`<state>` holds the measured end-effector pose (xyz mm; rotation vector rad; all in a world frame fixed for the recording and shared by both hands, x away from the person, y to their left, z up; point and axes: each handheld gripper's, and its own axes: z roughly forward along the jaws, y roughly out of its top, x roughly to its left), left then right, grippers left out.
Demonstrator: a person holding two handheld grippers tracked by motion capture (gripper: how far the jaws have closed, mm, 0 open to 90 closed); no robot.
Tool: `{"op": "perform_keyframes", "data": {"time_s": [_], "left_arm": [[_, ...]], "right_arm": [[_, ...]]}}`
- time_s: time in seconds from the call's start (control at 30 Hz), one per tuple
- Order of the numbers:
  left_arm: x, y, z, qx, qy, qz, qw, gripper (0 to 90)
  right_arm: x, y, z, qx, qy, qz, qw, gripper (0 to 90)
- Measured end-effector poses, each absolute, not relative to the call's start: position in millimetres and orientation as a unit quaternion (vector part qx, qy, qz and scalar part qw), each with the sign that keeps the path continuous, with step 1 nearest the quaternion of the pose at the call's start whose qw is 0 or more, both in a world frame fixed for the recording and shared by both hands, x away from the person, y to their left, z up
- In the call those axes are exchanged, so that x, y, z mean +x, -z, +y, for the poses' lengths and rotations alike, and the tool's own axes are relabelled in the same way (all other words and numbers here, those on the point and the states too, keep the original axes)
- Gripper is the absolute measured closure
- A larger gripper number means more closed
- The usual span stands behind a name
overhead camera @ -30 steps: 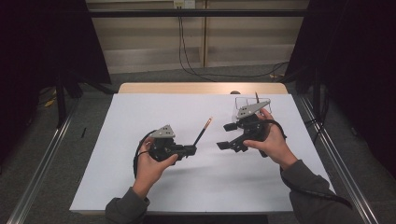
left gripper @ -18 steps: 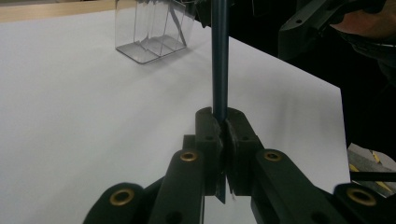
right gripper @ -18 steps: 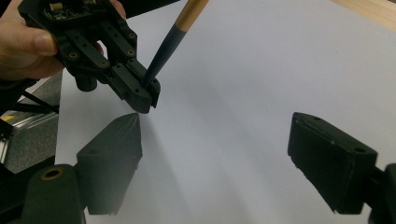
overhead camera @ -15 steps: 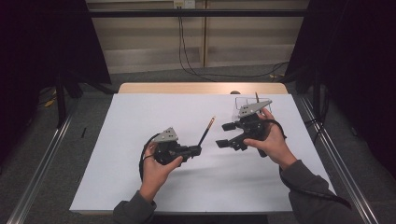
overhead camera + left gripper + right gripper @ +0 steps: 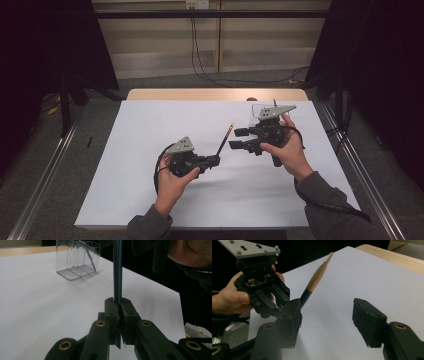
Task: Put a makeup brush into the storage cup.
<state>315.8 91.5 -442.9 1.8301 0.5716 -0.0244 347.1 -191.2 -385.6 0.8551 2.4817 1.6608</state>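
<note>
My left gripper (image 5: 216, 160) is shut on a pencil (image 5: 225, 139) with a dark blue shaft and a bare wooden tip. It holds the pencil low on the shaft, which slants up and away over the white sheet (image 5: 150, 150). In the left gripper view the shaft (image 5: 117, 272) rises straight out of the closed left gripper (image 5: 119, 305). My right gripper (image 5: 236, 139) hovers just right of the pencil's tip, its jaws apart. They have just been closing, with nothing between them. In the right gripper view the pencil (image 5: 317, 277) stands beyond the left jaw of the right gripper (image 5: 327, 312).
A clear plastic holder (image 5: 256, 108) with dividers stands at the back right of the sheet, behind my right hand; it is also in the left gripper view (image 5: 77, 260). The wooden table edge (image 5: 200, 94) shows beyond the sheet. Dark floor and rails flank the table.
The left gripper has drifted a little to the right with the pencil. The right gripper's jaws stand closer together than before, and that hand has stayed put.
</note>
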Motion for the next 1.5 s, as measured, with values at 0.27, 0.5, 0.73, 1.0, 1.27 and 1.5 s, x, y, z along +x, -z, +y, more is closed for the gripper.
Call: {"op": "perform_keyframes", "data": {"time_s": [0.27, 0.5, 0.73, 1.0, 1.27, 1.5], "left_arm": [[316, 443, 90, 0.78, 0.013, 0.246, 0.575, 85.3], [316, 444, 86, 0.782, 0.015, 0.244, 0.574, 85.3], [315, 447, 82, 0.786, 0.018, 0.244, 0.568, 85.3], [314, 446, 76, 0.792, 0.023, 0.242, 0.56, 85.2], [315, 446, 70, 0.79, 0.032, 0.245, 0.562, 85.1], [317, 446, 63, 0.791, 0.038, 0.246, 0.559, 84.8]], "right_arm": [[345, 380, -187, 0.278, -0.544, 0.792, 0.013, 54.8], [345, 379, -183, 0.285, -0.54, 0.792, 0.009, 66.4], [345, 378, -180, 0.286, -0.538, 0.793, -0.007, 73.5], [345, 375, -177, 0.287, -0.55, 0.784, -0.02, 79.7], [345, 375, -176, 0.291, -0.56, 0.775, -0.035, 82.8], [345, 376, -174, 0.29, -0.566, 0.771, -0.036, 84.5]]}}
